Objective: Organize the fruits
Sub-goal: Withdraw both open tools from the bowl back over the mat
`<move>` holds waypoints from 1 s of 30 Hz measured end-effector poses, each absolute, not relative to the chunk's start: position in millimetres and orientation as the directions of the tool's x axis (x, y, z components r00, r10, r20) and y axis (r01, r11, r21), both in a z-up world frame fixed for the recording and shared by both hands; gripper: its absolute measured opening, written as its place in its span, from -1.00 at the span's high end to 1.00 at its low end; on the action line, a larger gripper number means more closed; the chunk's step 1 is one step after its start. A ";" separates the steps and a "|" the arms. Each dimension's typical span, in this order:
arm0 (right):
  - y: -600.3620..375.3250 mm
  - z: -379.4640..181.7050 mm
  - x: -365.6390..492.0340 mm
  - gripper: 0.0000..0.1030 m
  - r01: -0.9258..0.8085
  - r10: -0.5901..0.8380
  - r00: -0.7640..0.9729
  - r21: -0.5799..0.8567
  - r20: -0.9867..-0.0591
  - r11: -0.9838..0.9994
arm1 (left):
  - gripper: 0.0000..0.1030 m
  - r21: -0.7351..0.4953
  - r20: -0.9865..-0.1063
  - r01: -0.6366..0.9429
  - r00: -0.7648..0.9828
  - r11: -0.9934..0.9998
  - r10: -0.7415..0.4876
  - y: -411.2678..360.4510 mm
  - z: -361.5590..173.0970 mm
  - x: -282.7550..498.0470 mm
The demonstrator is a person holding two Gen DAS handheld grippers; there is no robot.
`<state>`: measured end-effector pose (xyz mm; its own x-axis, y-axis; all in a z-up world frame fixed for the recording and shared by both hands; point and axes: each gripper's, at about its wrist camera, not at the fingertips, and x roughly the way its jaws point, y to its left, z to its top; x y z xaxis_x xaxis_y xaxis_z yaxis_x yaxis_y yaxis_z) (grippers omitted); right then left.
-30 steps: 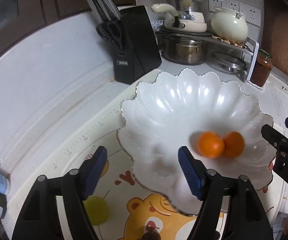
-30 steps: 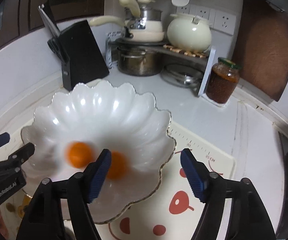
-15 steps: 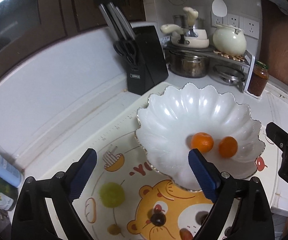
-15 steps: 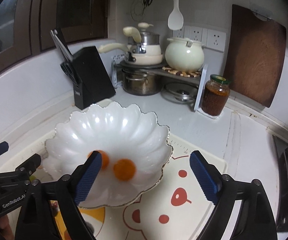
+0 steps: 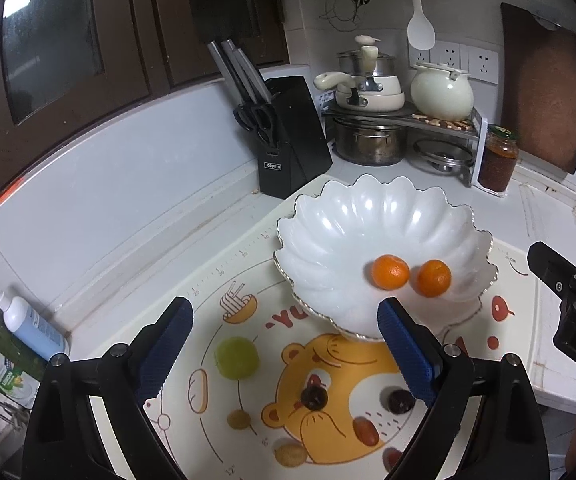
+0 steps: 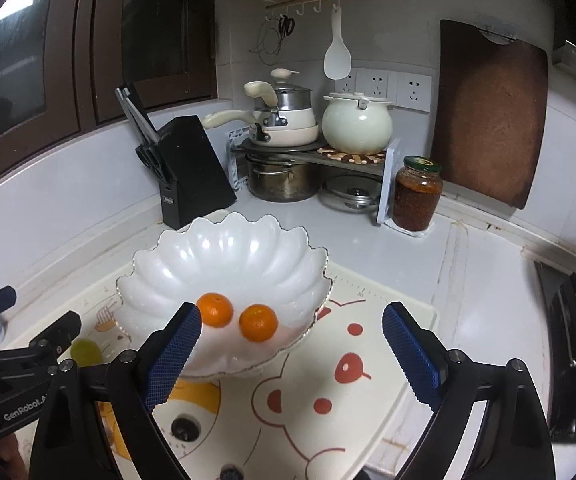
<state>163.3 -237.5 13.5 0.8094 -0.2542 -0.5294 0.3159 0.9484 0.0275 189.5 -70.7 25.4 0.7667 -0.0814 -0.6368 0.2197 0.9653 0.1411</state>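
Hanging above the mat with nothing between their blue pads, the left gripper (image 5: pixel 285 346) and the right gripper (image 6: pixel 292 350) both stood wide, their jaws having just been opening. Just ahead of the left gripper, slightly toward its left finger, lay a pale green round fruit (image 5: pixel 236 358) on the cartoon-bear mat (image 5: pixel 340 396); beneath and between its fingers sat two dark round fruits (image 5: pixel 314 397), with small tan and reddish ones nearer still. The left hand looked the nearer to these loose pieces. Farther ahead, toward the left gripper's right finger, stood the white scalloped glass bowl (image 5: pixel 328 220), holding two glossy orange tangerines (image 5: pixel 390 272) side by side, not quite touching, near its front wall; none showed a long axis.
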 end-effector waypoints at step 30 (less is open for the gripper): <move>-204.6 -16.9 109.3 -0.80 0.261 -0.211 0.820 0.020 -0.533 0.965 | -0.83 0.103 -0.665 0.205 0.742 0.973 -0.086 -36.3 -2.5 136.6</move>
